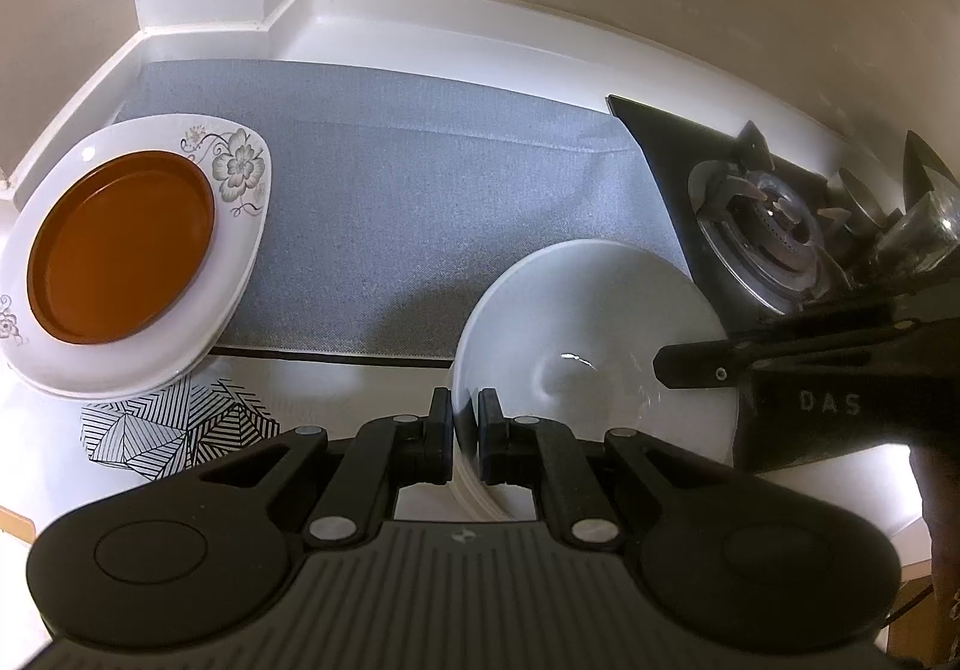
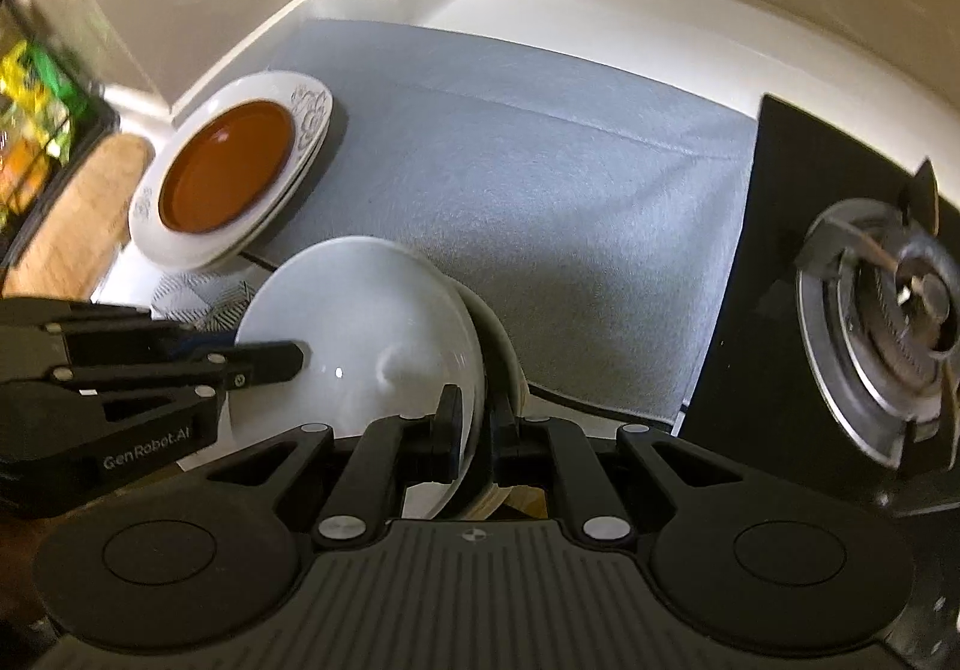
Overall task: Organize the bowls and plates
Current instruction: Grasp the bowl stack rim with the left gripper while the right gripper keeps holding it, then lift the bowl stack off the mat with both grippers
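White worktop (image 1: 336, 388) carries everything here, with a grey mat (image 1: 420, 202) spread over most of it and a black gas stove (image 1: 762, 244) at about three o'clock in the left wrist view. At nine o'clock on the mat's edge sit stacked white flowered plates (image 1: 240, 226) with a brown plate (image 1: 123, 244) resting on top.

Nearer, at about five o'clock, is a white bowl (image 1: 588, 322), nested with at least one more bowl beneath it. Both tools grip it. The left hand-held gripper (image 1: 465, 430) is clamped on the near rim, one pad inside and one outside. The right hand-held gripper (image 2: 477, 430) is likewise pinched on the rim, seen edge-on in its own view; whether it holds only the top bowl or the lower rim as well I cannot tell. The bowl looks tilted and partly lifted, not yet placed.

Judging the risks: glazed rims are slippery, so a thin pinch could let the bowl swing or slide out. If the two hands move unevenly, the bowl may twist free. The lower bowl could drop away, or the stack could knock the stove edge close by.
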Motion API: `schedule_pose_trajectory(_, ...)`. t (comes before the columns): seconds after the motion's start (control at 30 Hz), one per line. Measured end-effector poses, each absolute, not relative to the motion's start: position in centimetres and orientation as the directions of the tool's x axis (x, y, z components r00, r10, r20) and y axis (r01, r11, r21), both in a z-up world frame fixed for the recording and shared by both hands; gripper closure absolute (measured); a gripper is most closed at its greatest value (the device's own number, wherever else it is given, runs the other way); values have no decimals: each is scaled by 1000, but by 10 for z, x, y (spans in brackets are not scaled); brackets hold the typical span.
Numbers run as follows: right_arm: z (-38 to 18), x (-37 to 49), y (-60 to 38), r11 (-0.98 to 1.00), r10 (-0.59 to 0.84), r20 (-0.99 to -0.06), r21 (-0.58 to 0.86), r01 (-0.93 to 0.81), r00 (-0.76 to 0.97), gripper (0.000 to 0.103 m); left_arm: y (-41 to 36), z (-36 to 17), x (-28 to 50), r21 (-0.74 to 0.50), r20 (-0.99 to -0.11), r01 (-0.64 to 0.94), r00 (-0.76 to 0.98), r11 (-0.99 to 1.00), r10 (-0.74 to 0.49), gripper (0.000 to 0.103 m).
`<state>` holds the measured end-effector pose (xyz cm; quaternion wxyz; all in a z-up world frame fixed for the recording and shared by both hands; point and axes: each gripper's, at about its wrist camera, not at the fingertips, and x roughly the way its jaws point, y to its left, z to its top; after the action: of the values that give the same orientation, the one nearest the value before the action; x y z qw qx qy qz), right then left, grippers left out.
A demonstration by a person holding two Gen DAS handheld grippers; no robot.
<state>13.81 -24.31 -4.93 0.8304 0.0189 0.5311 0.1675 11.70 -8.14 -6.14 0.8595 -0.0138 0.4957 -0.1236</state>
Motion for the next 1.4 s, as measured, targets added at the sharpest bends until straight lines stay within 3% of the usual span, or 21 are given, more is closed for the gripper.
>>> schedule_pose_trajectory(0.37,-53,141,-265,925,376,-859,366,-96,347,93,-82,-62,116,-146,-849,200,478,969,-227,95)
schedule_pose_trajectory(1.4,-36,136,-274,923,381,-878,378,-67,291,91,-84,-62,110,-140,-845,200,486,970,-222,94)
